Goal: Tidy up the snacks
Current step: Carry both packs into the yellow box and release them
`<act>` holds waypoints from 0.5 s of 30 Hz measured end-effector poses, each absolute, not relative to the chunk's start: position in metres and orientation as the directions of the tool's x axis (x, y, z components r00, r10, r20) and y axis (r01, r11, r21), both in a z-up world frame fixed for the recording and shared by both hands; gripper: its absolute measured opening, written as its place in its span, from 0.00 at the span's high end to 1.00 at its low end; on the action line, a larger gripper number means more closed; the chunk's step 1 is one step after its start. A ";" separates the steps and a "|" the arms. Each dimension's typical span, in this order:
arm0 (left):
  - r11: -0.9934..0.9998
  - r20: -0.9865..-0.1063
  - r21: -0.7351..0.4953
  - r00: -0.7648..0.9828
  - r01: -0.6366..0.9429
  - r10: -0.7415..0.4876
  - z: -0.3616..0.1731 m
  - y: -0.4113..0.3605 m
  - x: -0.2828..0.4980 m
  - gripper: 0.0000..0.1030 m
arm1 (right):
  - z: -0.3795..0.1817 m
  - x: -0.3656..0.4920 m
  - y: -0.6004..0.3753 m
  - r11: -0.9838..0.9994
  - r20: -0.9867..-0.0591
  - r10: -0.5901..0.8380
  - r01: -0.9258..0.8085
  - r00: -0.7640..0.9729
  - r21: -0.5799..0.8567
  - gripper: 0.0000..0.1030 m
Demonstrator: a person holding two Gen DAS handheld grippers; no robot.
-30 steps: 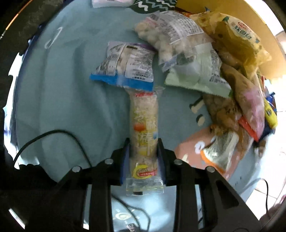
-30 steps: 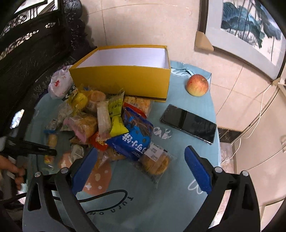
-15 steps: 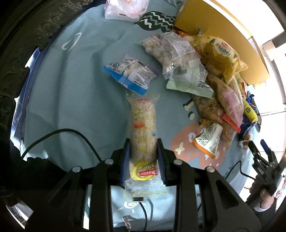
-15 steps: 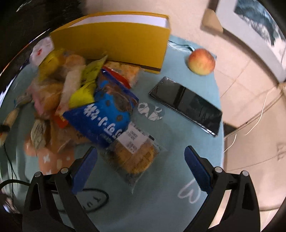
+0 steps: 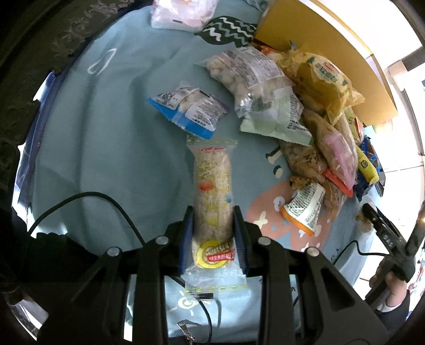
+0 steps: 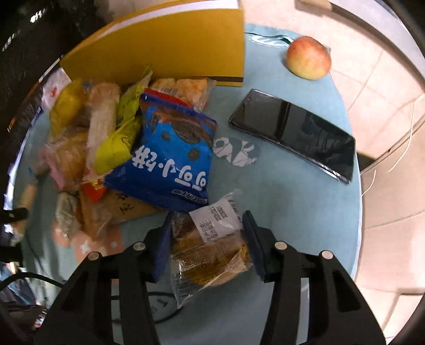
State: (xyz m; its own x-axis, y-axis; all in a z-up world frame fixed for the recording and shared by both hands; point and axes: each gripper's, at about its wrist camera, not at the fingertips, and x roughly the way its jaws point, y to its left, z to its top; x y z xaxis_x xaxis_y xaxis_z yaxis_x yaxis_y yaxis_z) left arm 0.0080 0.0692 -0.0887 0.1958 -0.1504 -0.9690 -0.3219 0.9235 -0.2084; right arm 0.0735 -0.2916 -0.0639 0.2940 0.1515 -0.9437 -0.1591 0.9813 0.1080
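Observation:
My left gripper [image 5: 212, 212] is shut on a long clear-wrapped rice bar [image 5: 212, 185] and holds it above the blue tablecloth. My right gripper [image 6: 205, 220] is open, its jaws on either side of a clear-wrapped cookie pack [image 6: 209, 246] with a white label; they look close to it. A pile of snack bags [image 6: 106, 138] lies beside a yellow box [image 6: 164, 47], with a blue cookie bag [image 6: 170, 159] on top. In the left wrist view the pile [image 5: 305, 111] lies right of the bar, and a blue-edged packet [image 5: 188, 108] lies apart.
A black phone [image 6: 292, 132] and an apple [image 6: 308, 57] lie on the cloth right of the box. A white bag [image 5: 183, 13] sits at the far edge. Black cables [image 5: 79, 201] run across the cloth near me. The table edge curves at right.
My left gripper has lifted the rice bar up and away from the cloth. My right gripper has dropped towards the table and narrowed around the cookie pack.

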 end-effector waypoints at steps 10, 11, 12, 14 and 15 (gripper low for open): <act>0.939 -0.951 -0.240 0.254 -0.248 -0.176 -0.068 0.060 0.021 0.73 | 0.008 0.053 -0.302 0.959 -0.866 0.282 -0.122 0.412 0.255 0.50; 0.941 -0.945 -0.244 0.274 -0.236 -0.177 -0.060 0.059 0.024 0.73 | 0.015 0.054 -0.301 0.957 -0.854 0.291 -0.124 0.431 0.263 0.50; 0.942 -0.939 -0.249 0.296 -0.224 -0.178 -0.053 0.058 0.027 0.73 | 0.025 0.057 -0.300 0.952 -0.838 0.304 -0.127 0.453 0.277 0.50; 0.944 -0.923 -0.261 0.338 -0.201 -0.183 -0.038 0.056 0.034 0.73 | 0.044 0.065 -0.295 0.947 -0.807 0.320 -0.141 0.496 0.289 0.50; 0.946 -0.915 -0.264 0.359 -0.186 -0.184 -0.031 0.054 0.039 0.72 | 0.052 0.071 -0.296 0.945 -0.797 0.327 -0.151 0.508 0.292 0.50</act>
State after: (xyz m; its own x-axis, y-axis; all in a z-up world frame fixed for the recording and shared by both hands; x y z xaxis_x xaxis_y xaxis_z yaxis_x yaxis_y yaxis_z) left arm 0.0388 0.0537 -0.0308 0.3588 -0.1841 -0.9151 -0.1863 0.9465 -0.2635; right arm 0.0707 -0.2962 0.0516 0.5077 0.3272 -0.7970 -0.1508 0.9446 0.2917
